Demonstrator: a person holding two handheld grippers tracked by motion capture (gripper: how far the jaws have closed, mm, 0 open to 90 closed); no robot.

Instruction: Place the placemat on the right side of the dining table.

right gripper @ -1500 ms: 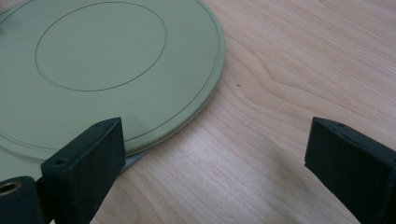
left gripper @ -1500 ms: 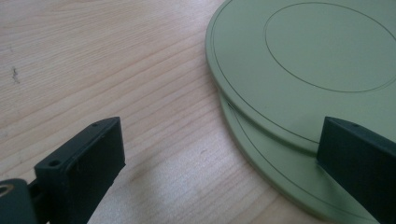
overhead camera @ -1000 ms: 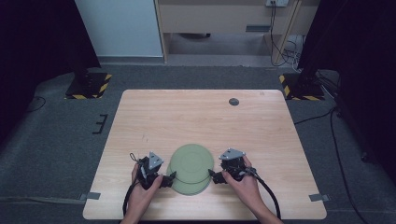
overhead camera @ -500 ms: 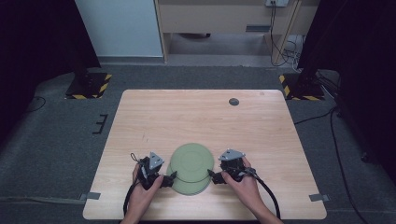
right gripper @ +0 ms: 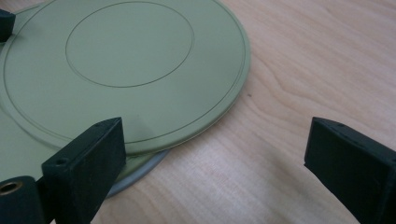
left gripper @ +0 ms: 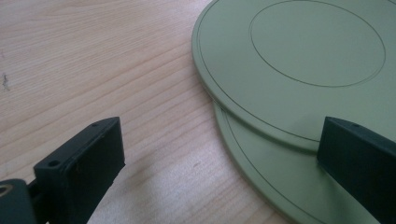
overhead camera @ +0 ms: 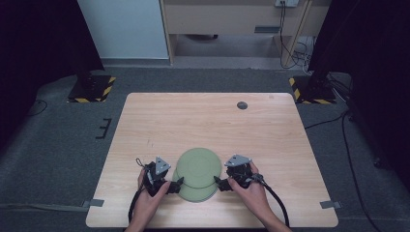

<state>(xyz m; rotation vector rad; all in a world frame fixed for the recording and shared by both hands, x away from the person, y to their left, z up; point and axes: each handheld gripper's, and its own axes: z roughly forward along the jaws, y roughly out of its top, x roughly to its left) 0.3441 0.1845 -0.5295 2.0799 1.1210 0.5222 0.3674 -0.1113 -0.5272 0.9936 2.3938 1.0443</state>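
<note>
- Plates, two of them, pale green and flat, lie stacked between the two grippers on the wooden worktop (overhead camera: pixel 159 121); the upper plate (overhead camera: pixel 198 166) is shifted away from the person, so the lower plate (overhead camera: pixel 197 194) shows as a crescent on the near side.
- Left gripper (overhead camera: pixel 177 184) sits just to the left of the stack, held in the person's left hand (overhead camera: pixel 146 186); its jaws stand wide apart and hold nothing.
- In the left gripper view, one jaw hangs over bare wood and the other over the rim of the stack, where the upper plate (left gripper: pixel 299 60) overlaps the lower plate (left gripper: pixel 266 172). Whether that jaw touches the plate cannot be told.
- Right gripper (overhead camera: pixel 218 183) sits just to the right of the stack, held in the right hand (overhead camera: pixel 250 186); its jaws are also spread wide and grip nothing.
- In the right gripper view, one jaw lies over the edge of the upper plate (right gripper: pixel 126 65), with a sliver of the lower plate (right gripper: pixel 135 170) beneath, and the other jaw over bare wood.
- Far ahead of both grippers, near the worktop's far edge, sits a small dark round disc (overhead camera: pixel 241 105).
</note>
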